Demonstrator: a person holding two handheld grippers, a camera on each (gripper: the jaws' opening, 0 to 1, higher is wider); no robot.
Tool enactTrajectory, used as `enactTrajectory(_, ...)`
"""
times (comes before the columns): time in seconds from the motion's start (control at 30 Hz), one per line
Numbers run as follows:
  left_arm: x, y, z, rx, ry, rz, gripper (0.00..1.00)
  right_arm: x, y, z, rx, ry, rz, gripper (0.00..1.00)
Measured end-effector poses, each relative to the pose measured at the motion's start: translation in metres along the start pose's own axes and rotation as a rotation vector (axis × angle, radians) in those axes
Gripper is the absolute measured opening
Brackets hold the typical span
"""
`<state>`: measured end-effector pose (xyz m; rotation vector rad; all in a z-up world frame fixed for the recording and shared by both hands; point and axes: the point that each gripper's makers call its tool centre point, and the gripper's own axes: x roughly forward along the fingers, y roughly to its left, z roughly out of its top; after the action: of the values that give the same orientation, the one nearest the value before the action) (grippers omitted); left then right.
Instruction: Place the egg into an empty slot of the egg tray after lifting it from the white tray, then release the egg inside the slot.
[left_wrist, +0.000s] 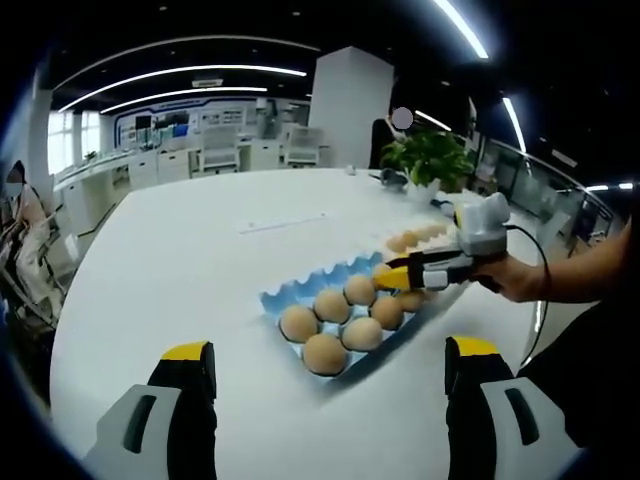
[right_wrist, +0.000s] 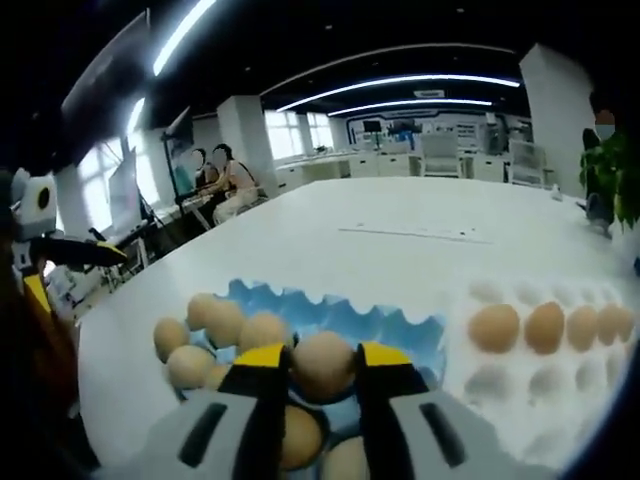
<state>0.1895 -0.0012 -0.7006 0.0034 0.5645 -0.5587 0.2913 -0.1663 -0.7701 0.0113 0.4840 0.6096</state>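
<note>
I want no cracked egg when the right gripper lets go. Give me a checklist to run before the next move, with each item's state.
1. Egg held between the right gripper fingertips: ok, it sits between the yellow tips.
2. Right gripper over the blue egg tray: ok, the left gripper view shows it at the tray's far end.
3. Slot under the egg is empty: cannot tell, the gripper and egg hide it.
4. Egg seated low in the slot before release: cannot tell, height above the tray is not readable.
5. Left gripper out of the way: ok, open and short of the tray.
6. White tray clear of the drop: ok, it lies beside the blue tray.
</note>
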Motion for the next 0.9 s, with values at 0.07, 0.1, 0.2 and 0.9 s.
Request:
enactTrajectory(0.07,0.000,0.000,0.000,0.000,0.000,-0.001,0.96,-0.003,0.000,0.003,-0.001,-0.018,0.001,0.27)
enactTrajectory(0.1,0.000,0.000,0.000,0.001,0.000,-0.001,0.96,-0.005,-0.001,0.006,0.015,-0.029,0.004,0.27)
enactTrajectory(0.2,0.000,0.000,0.000,0.001,0.002,0.000,0.96,-0.009,-0.001,0.011,0.016,-0.046,-0.001,0.27)
enactTrajectory(0.9,0.003,-0.003,0.001,0.005,0.002,-0.008,0.96,-0.065,-0.083,0.018,0.135,-0.153,-0.215,0.27)
